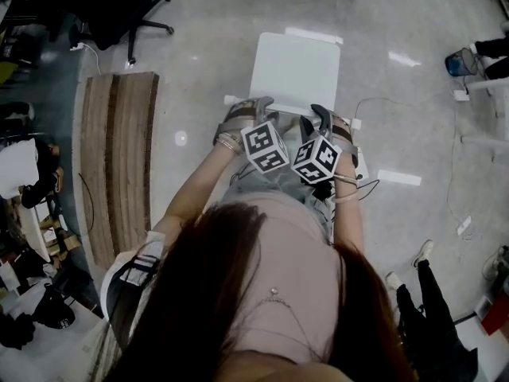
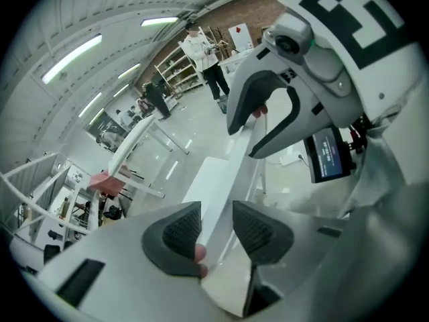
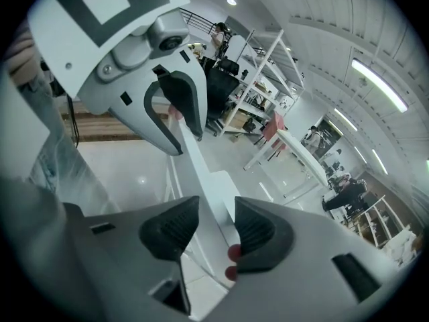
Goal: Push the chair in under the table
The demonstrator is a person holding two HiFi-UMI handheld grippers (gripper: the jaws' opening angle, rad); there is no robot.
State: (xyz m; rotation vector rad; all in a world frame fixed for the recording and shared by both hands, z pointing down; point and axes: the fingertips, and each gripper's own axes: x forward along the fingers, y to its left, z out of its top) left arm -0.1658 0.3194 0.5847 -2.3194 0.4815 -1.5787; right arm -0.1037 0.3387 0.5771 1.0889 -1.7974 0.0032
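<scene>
A white chair (image 1: 294,70) stands on the grey floor in front of me, its seat pointing away. Its thin backrest (image 1: 290,111) runs across the head view just under both hands. My left gripper (image 1: 258,104) is shut on the backrest's left part, my right gripper (image 1: 322,115) on its right part. In the left gripper view the pads of the left gripper (image 2: 218,230) press on the white backrest (image 2: 234,173), and the right gripper (image 2: 268,113) clamps it further along. The right gripper (image 3: 216,230) likewise holds the backrest (image 3: 194,166) between its pads.
A long wooden slatted top (image 1: 119,165) lies to the left, with a black office chair (image 1: 119,10) beyond it. A person's legs (image 1: 429,309) stand at the lower right. A white table (image 3: 301,153) with a pink chair stands further off. Cables (image 1: 374,102) cross the floor.
</scene>
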